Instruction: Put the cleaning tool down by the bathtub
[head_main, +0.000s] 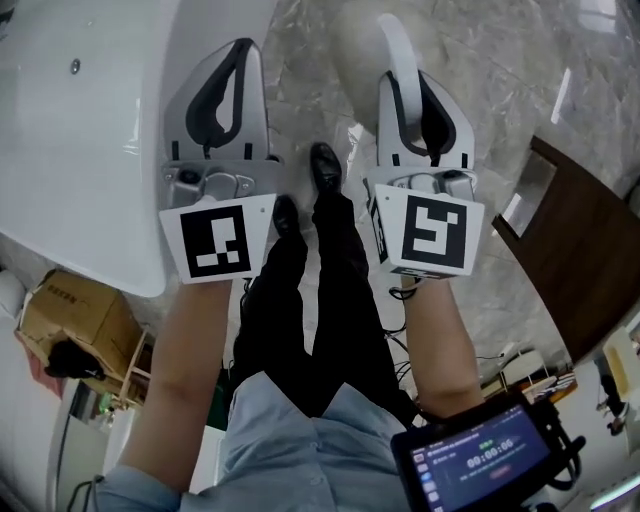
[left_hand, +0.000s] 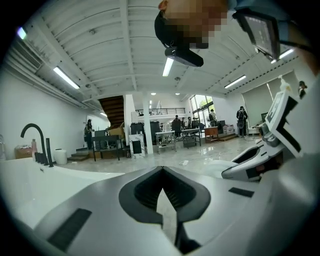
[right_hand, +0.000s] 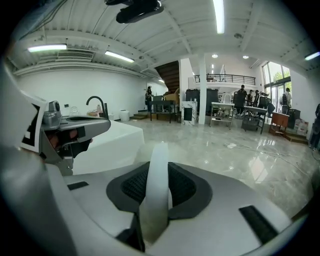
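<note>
White curved plastic forms the handle of the cleaning tool (head_main: 391, 45). In the head view its long axis runs forward, away from the person, out of the right gripper (head_main: 412, 85). The far end bends slightly toward the bathtub (head_main: 80, 130) and meets a pale, rounded, blurred head. The tool hangs over the grey veined marble floor (head_main: 480, 60), just off the bathtub's side and not touching it. The bathtub is glossy white with a smooth rounded rim. The left gripper (head_main: 240, 50) is nearer the rim, its grey shells and dark pads drawn together. A dark wooden tabletop (head_main: 585, 265) stands well away, beyond the right gripper from the bathtub. A cardboard box (head_main: 70, 310) sits beside the bathtub's near end. In the left gripper view the ribbed black pads meet at the tips with nothing between them. The bathtub's white rim lies low to that gripper's left, carrying a black arched faucet (left_hand: 34, 135). In the right gripper view the jaws stand partly apart, pressed on the handle's two sides. The handle is a smooth, matte, flattened strip that arches up from the pads and points straight ahead along the jaws. Beyond it the polished floor stretches away, with the bathtub's blocky white corner off to the left.
</note>
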